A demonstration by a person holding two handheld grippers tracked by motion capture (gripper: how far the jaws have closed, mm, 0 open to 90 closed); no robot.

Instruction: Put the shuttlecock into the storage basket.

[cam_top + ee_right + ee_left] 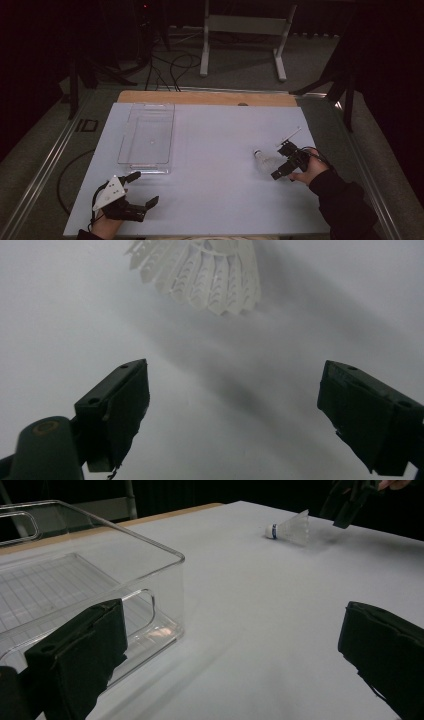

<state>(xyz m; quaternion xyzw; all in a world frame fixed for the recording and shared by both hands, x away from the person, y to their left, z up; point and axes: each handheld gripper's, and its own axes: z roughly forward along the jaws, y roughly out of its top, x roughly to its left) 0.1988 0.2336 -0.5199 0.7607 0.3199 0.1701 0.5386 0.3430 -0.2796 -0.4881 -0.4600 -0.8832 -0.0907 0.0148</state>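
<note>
Nearest the person, the left hand-held gripper [140, 189] hovers low over the white bench [215, 195] at its front left corner, jaws spread wide with nothing between them. Just beyond it stands a clear plastic bin [146, 137], empty, its long side running away from the person. Farther right, the right hand-held gripper [281, 160] points at a white shuttlecock [264, 159] lying on its side, cork end toward the bin. Its jaws are released and apart; the feather skirt [200, 275] lies just ahead of them, untouched.
</note>
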